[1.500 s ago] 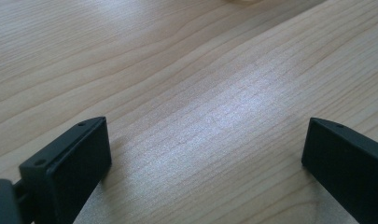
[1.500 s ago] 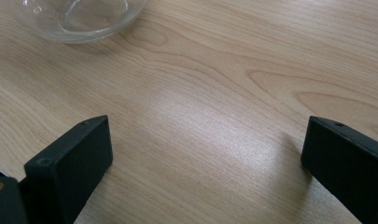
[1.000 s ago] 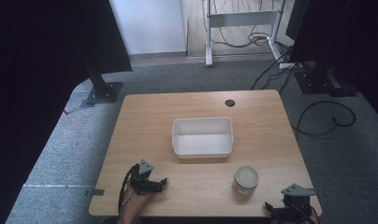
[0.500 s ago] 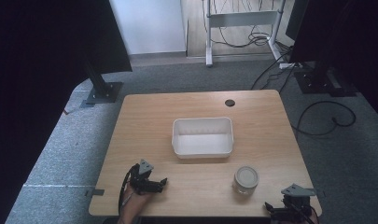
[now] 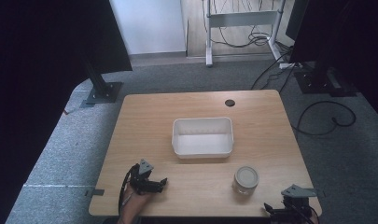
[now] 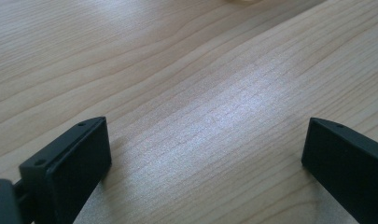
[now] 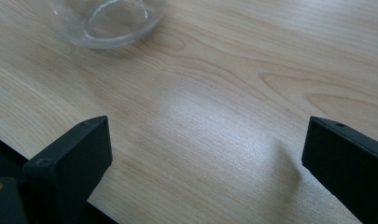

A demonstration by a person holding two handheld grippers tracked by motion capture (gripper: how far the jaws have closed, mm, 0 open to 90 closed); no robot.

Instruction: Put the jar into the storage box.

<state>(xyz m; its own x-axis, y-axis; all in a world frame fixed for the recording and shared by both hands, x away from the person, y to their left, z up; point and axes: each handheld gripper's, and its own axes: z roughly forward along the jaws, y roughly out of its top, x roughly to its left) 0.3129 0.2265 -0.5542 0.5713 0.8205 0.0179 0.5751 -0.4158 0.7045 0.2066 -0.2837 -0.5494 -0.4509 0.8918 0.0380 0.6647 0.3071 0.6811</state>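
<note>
A glass jar (image 5: 246, 179) with a pale lid stands near the front right of the wooden table (image 5: 200, 112). Behind it, at the table's middle, sits an empty white rectangular tub (image 5: 203, 137). My left gripper (image 5: 161, 184) rests on the table at the front left, held by a hand, jaws wide open over bare wood (image 6: 200, 126). My right gripper (image 5: 275, 210) lies at the front right edge, open too, nothing between its jaws. The jar's glass base (image 7: 109, 21) shows at the upper left of the right gripper view.
A dark cable hole (image 5: 230, 102) is at the table's back edge. Grey carpet surrounds the table, with black stand bases (image 5: 102, 92) at the left and cables (image 5: 317, 116) on the floor at the right.
</note>
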